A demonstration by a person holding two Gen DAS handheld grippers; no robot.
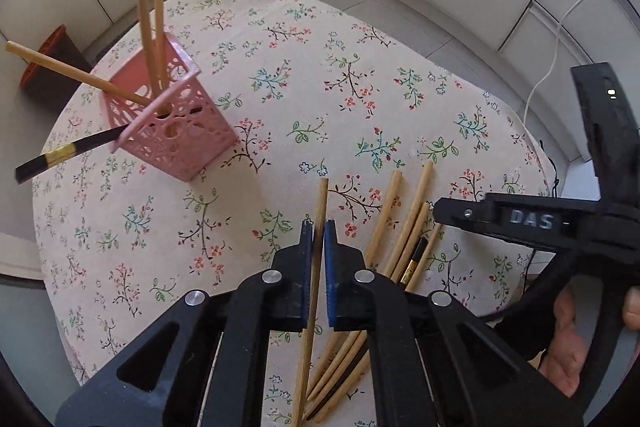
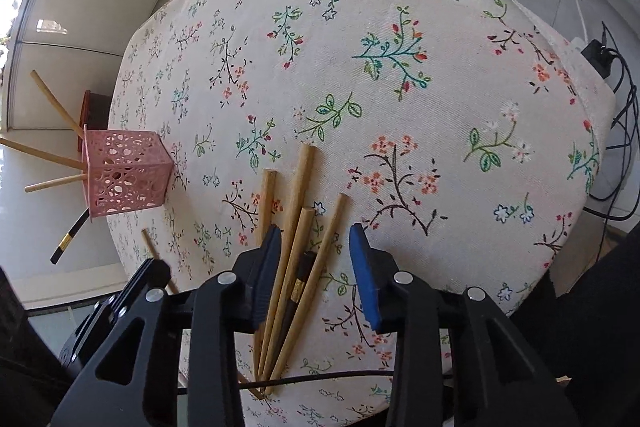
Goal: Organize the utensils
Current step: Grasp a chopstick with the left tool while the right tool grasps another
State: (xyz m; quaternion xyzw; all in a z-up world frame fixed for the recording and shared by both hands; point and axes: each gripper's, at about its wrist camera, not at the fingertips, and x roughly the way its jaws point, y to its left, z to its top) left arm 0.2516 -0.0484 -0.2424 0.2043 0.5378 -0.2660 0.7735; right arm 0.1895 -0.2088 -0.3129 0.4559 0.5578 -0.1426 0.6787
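1. We work on a table under a floral tablecloth (image 2: pixel 400 107). Chopsticks are being moved from a loose pile into a holder, and by our reading the job is partly done.

2. The pink perforated holder (image 1: pixel 176 131) stands near the far left edge of the table, well apart from the pile. It already holds several wooden chopsticks and one black chopstick with a gold band (image 1: pixel 60 155), all leaning outward.

3. The pile of loose chopsticks (image 2: pixel 296 247) lies on the cloth near the front edge: pale wooden ones and one dark one with a gold band.

4. Our left gripper (image 1: pixel 319 239) has its jaws closed on a single wooden chopstick (image 1: pixel 318 227), which runs lengthwise between the blue pads, its far end pointing ahead over the cloth. We judge this the carry step. The next move calls for swinging left to the holder, tipping the stick more upright and dropping it between the ones already leaning there.

5. Our right gripper (image 2: pixel 316 255) hangs over the pile with its jaws wide apart, straddling several sticks but gripping none. It seems set for the next pick, which calls for singling out one stick.
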